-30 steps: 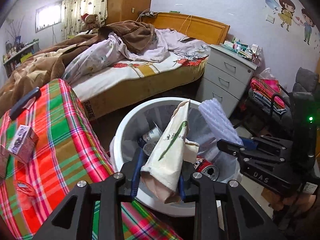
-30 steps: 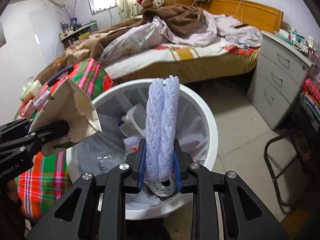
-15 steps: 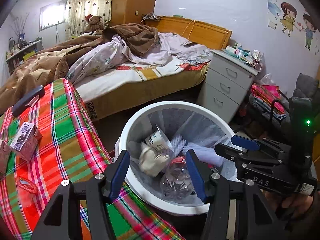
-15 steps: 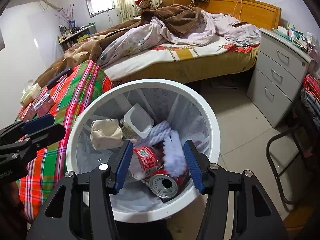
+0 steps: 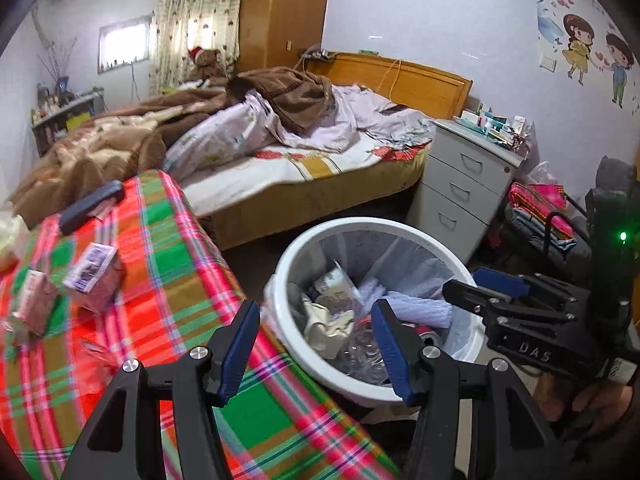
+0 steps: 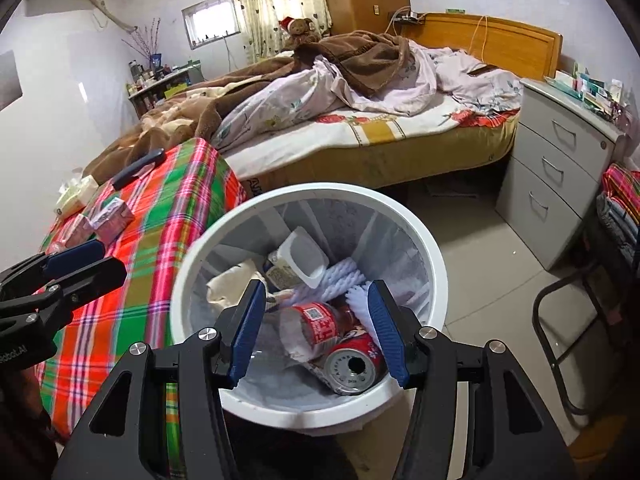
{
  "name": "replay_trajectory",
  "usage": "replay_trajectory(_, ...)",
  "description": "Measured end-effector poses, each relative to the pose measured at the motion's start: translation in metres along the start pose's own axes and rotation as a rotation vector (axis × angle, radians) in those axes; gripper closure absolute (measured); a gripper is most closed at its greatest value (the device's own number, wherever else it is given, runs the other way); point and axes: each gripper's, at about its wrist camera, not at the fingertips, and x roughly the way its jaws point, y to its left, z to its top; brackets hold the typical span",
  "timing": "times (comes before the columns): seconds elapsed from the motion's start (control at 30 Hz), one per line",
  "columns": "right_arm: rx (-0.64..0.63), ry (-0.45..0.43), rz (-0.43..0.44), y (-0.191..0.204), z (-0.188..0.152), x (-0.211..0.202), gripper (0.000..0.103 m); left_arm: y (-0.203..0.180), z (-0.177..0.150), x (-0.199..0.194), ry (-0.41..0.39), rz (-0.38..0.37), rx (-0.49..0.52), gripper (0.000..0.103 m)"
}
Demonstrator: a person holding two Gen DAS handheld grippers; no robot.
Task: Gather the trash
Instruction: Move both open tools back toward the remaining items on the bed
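Since a second ago: both loads dropped. Cream paper bag (image 6: 234, 286) and lavender foam sleeve (image 6: 340, 276) now down inside white bin (image 6: 434, 280), no longer pinched. Left gripper (image 5: 316, 340) swung toward plaid table (image 5: 168, 280), view slightly blurred from motion.

Left gripper: jaws spread wide, nothing between them, hanging over bin's near rim and table edge. Right gripper (image 6: 316, 330): jaws likewise apart, empty, above bin mouth.

Bin contents: yoghurt cup (image 6: 300, 252), red-label bottle (image 6: 316, 326), drink can (image 6: 354, 362), all loose on liner.

Left on table: small pink-purple cartons (image 5: 94, 276), tissue pack (image 6: 74, 196), dark handle-like object (image 5: 90, 206). Collection judged unfinished.

Risks: cartons light, close together, so knocking one while closing on its neighbour looks likely. Glossy cloth, likely to slide under a push. Bin just beside table edge, so a low return swing could clip rim and tip it.
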Motion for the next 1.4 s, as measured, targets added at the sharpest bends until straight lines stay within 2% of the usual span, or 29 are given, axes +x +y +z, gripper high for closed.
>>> replay_trajectory(0.33, -0.033, -0.039, 0.043, 0.032, 0.000, -0.011, 0.048, 0.024, -0.010, -0.041, -0.052, 0.043, -0.045, 0.045)
replay_trajectory(0.63, -0.078, -0.050, 0.100, 0.069, -0.002, -0.011, 0.048, 0.067, -0.022, -0.073, -0.083, 0.112, -0.105, 0.045)
replay_trajectory(0.97, -0.139, -0.022, 0.164, 0.117, -0.005, -0.001, 0.048, 0.127, -0.037, -0.096, -0.103, 0.189, -0.195, 0.045)
replay_trajectory(1.4, -0.192, 0.076, 0.276, 0.181, -0.013, 0.027, 0.048, 0.225, -0.055, -0.118, -0.108, 0.322, -0.325, 0.045)
